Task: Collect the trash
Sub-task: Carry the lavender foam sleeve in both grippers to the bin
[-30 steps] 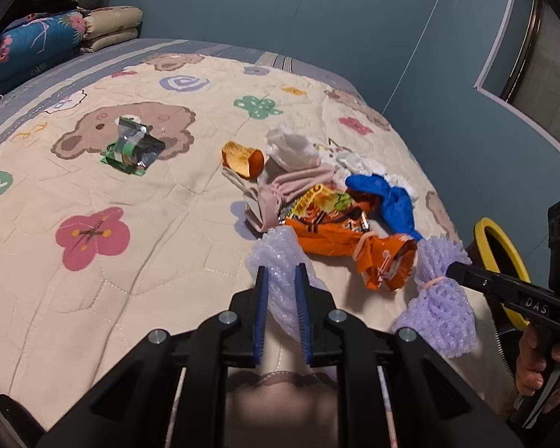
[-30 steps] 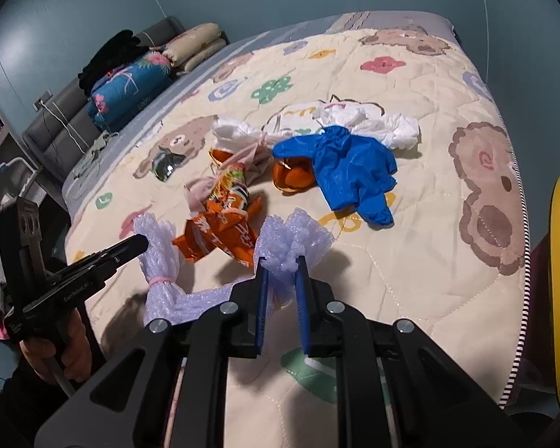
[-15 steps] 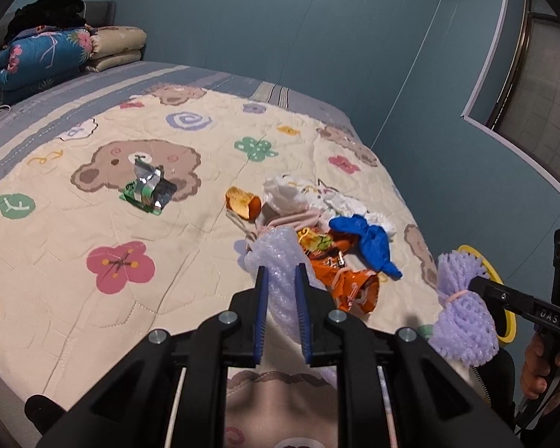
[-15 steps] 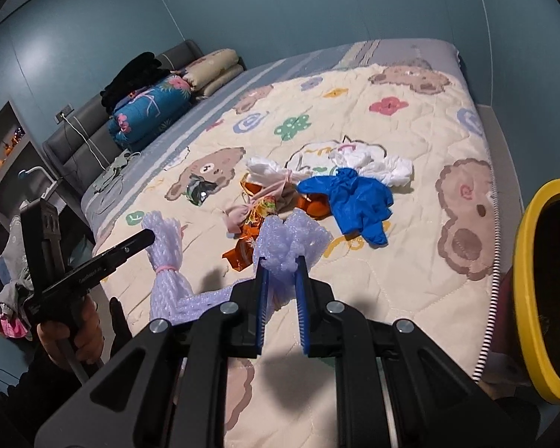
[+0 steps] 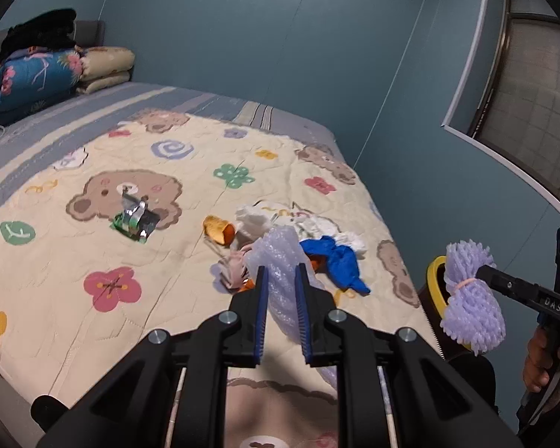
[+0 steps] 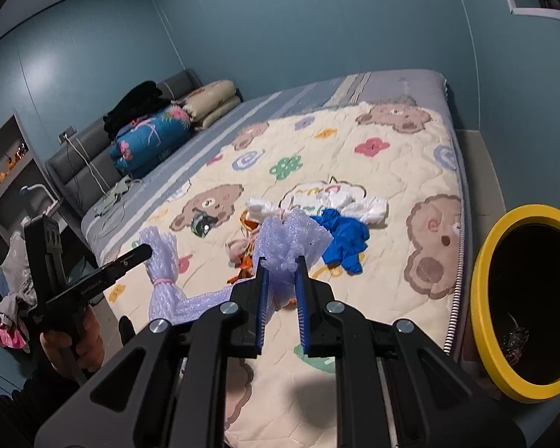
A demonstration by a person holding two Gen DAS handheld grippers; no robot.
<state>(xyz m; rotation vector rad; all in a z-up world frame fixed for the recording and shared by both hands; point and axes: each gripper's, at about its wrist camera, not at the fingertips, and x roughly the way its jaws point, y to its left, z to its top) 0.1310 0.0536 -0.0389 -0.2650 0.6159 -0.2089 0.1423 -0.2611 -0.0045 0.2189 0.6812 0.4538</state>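
Foam netting [image 5: 280, 261], clenched at either end by left gripper [image 5: 280, 313] and right gripper [image 6: 280, 298], has risen off the bed [image 5: 93, 254] toward the bin [image 6: 481, 298] at three o'clock.

We see a bed [image 5: 93, 336] spread with a cream quilt [image 6: 392, 171] printed with bears and flowers, over a blue-grey striped sheet [image 5: 37, 138]. Near the quilt's middle lies a loose heap of trash: a blue glove [image 6: 345, 237], white crumpled paper [image 6: 369, 207], an orange cup [image 5: 219, 228] on its side, a pink rag [image 5: 232, 269] and an orange wrapper [image 6: 242, 267] partly hidden. Apart from the heap, a green and silver wrapper [image 5: 135, 220] rests on a printed bear's face. At the head end sit 2 folded blankets, 1 blue floral [image 6: 149, 138], 1 beige [image 6: 212, 102], with black clothing [image 6: 136, 106] on top.
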